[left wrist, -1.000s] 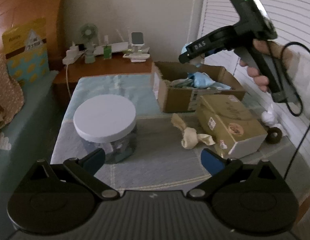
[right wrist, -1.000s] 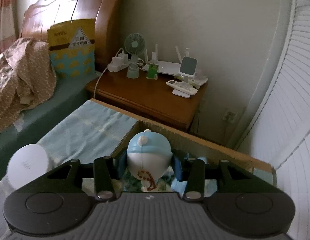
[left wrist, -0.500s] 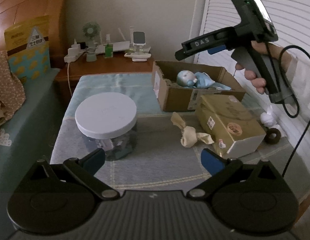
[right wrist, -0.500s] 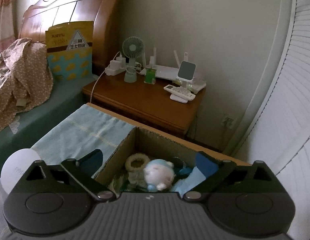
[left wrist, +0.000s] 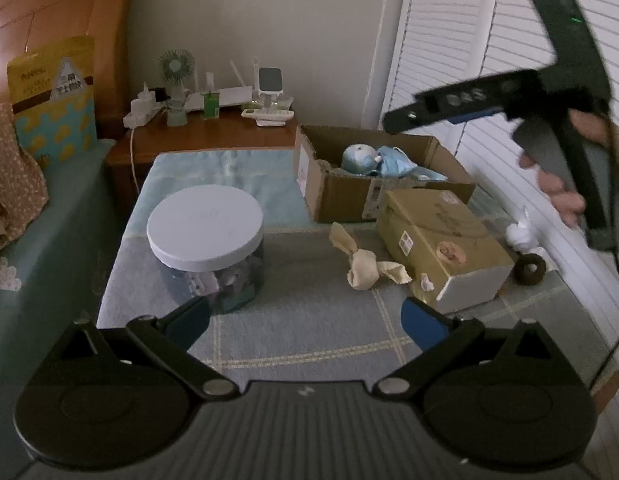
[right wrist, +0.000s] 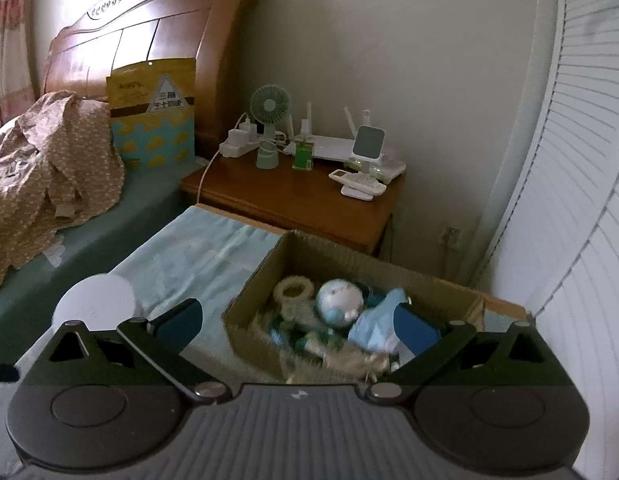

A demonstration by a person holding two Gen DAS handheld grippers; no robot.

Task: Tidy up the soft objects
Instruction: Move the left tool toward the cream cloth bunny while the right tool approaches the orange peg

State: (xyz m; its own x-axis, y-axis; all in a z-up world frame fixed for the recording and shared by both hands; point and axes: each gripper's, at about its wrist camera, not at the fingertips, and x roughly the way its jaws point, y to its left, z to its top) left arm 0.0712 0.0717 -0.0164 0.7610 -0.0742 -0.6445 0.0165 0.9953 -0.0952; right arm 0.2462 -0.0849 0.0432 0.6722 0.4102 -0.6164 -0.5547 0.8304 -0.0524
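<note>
Blue-padded, the right gripper [right wrist: 297, 322] stands spread wide and empty above the cardboard box [right wrist: 253, 300]; the left gripper [left wrist: 305, 320] is equally splayed, holding nothing. Inside the box lies the blue doll [right wrist: 341, 300], head toward the nightstand [right wrist: 309, 204], long axis running along the box.

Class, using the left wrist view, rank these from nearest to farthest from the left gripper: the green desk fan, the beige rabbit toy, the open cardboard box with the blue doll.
From the left gripper:
1. Beige rabbit toy, lying on the mat, slightly right.
2. Open cardboard box, behind the toy, holding the blue doll.
3. Green desk fan, on the wooden nightstand at the back left.
</note>
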